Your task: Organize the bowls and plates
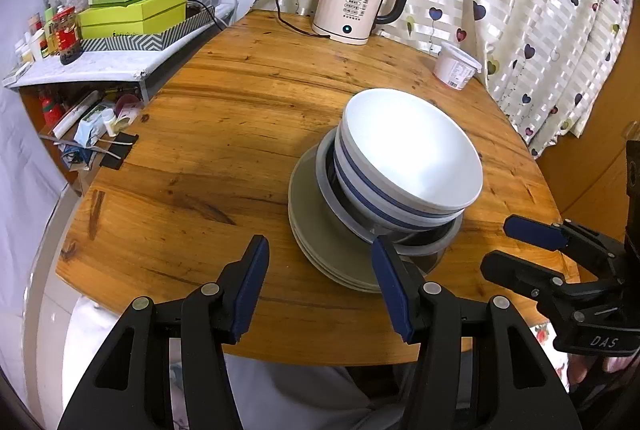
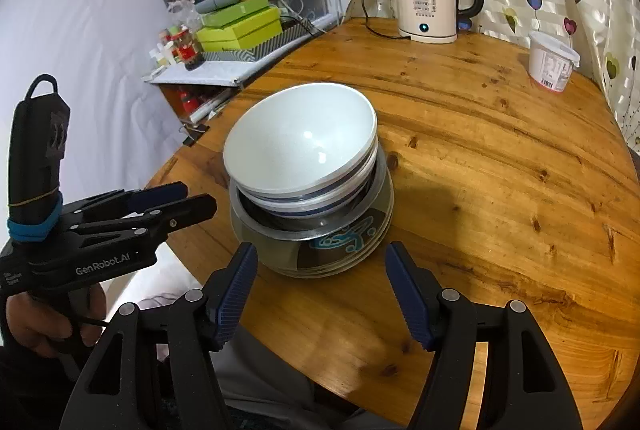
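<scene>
One stack stands on the round wooden table (image 1: 224,134). White bowls with blue bands (image 1: 412,158) sit tilted in a steel bowl (image 1: 424,244), on several grey-green plates (image 1: 316,234). The bowls (image 2: 300,146), steel bowl (image 2: 372,198) and plates (image 2: 340,258) also show in the right wrist view. My left gripper (image 1: 320,262) is open and empty, just in front of the plates' near-left edge. My right gripper (image 2: 320,270) is open and empty, just in front of the stack. Each gripper shows in the other's view: the right (image 1: 516,242), the left (image 2: 196,198).
A white electric kettle (image 1: 356,6) with its cord stands at the table's far edge. A white plastic tub (image 1: 456,66) stands at the far right by the heart-print curtain. A cluttered shelf with green boxes (image 1: 132,10) lies to the left. My lap is below the near edge.
</scene>
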Motion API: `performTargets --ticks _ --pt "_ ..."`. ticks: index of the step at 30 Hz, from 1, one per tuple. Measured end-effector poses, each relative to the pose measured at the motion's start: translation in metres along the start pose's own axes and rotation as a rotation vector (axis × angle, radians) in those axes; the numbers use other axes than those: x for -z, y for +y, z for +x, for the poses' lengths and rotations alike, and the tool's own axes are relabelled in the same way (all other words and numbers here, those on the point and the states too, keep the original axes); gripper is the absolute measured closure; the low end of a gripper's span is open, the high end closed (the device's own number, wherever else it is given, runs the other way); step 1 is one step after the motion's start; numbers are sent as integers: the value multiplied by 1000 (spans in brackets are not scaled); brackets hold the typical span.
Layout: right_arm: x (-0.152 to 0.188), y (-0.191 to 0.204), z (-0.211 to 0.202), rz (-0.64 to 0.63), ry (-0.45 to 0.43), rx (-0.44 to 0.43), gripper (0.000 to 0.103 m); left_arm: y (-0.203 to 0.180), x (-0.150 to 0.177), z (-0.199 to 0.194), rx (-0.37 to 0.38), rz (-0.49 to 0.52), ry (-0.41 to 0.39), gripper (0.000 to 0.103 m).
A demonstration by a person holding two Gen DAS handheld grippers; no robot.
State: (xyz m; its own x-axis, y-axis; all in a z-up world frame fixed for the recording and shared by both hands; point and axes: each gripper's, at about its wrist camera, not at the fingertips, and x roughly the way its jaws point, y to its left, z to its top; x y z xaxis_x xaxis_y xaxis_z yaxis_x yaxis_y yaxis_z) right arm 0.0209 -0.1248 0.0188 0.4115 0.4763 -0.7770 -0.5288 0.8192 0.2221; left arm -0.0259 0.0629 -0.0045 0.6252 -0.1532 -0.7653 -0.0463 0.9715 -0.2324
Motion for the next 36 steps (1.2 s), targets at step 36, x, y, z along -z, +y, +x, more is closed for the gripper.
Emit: performTargets --ticks 36 --pt "4 -2 13 13 24 -1 35 -7 5 9 -31 10 24 48"
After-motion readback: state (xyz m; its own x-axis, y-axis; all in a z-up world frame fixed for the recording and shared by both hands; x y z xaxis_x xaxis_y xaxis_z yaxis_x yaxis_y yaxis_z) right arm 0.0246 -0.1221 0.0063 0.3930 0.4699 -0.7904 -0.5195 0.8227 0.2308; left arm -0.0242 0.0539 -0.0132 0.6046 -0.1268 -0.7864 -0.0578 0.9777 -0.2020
